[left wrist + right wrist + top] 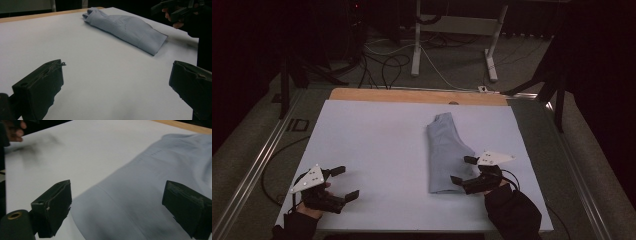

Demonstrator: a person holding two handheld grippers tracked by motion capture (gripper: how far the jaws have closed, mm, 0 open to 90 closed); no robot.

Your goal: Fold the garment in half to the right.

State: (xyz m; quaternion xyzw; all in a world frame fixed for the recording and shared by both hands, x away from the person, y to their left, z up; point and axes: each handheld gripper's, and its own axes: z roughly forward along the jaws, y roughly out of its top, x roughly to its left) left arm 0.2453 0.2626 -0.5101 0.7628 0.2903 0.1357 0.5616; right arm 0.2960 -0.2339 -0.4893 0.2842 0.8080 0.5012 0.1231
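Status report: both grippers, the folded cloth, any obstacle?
Left gripper open, over bare white sheet. Right gripper open, at the near end of the folded pale grey-blue cloth, not gripping. Nothing in the way.

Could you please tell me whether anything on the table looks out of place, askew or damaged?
Nothing stands out. The folded light-blue garment lies flat on the white sheet, slightly angled, and no damage is visible. The left tongs hang open over bare sheet, and the right tongs are open at the garment's near end.
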